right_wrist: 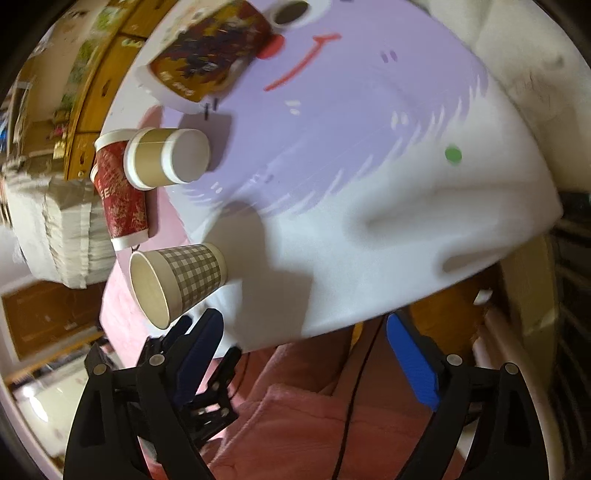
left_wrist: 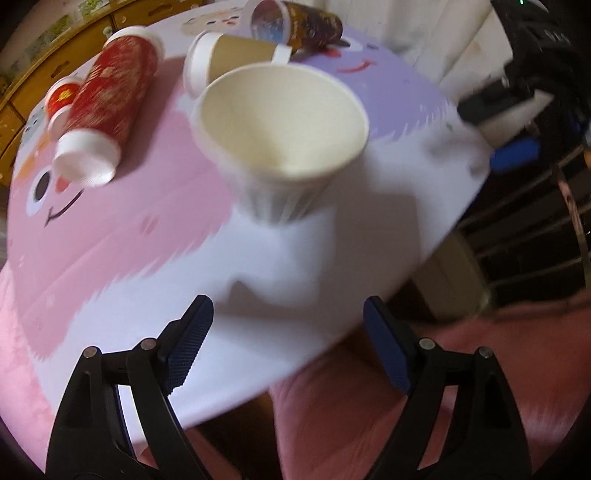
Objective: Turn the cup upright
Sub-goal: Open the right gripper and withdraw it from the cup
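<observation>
ahead of the left gripper (left_wrist: 288,332), spread wide, checked paper cup (left_wrist: 282,147) stood upright, untouched; right gripper (right_wrist: 304,332) also spread.

Round table (left_wrist: 110,236) with pink, lilac and white cartoon-face cloth fills the frame centre. Upper left, left wrist view: tall red patterned paper cup (left_wrist: 110,96) lying on its side, small red cup (left_wrist: 61,98) just beside it. Top centre: brown paper cup with white rims (left_wrist: 236,59) on its side, dark brown-and-gold printed cup (left_wrist: 295,22) behind it. Green round sticker (right_wrist: 453,155) on cloth, right of the right wrist view. Folded grey-white cloth stack (right_wrist: 62,236) at left.
</observation>
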